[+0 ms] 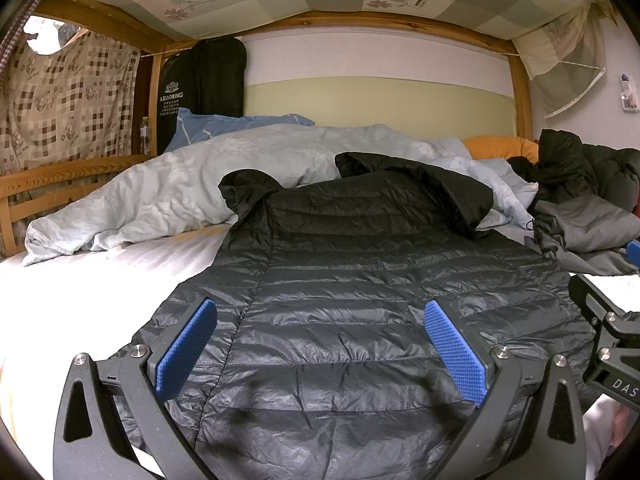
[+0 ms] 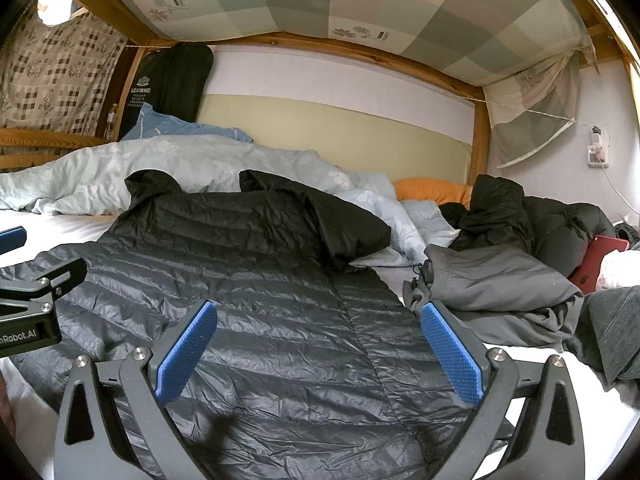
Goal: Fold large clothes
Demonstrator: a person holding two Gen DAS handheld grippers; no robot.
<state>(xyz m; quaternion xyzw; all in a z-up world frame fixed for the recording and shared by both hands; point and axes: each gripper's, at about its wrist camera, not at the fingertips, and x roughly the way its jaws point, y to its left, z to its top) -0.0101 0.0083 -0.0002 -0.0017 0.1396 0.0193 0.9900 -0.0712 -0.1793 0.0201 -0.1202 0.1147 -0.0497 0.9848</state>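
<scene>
On the white sheet (image 1: 100, 280) I'm hovering both grippers, left gripper (image 1: 320, 344) and right gripper (image 2: 318, 344), fingers spread, gripping nothing, over the puffer jacket (image 1: 360, 280) lying flat. It's looking light, soft, slippery; I'm eyeing hem corners at 6 o'clock.

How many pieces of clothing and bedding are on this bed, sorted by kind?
Jackets and garments: 3: quilted grey jacket, grey garment, black puffy coat
Duvets: 1: pale blue duvet
Pillows: 2: blue pillow, orange pillow
Total: 6
</scene>
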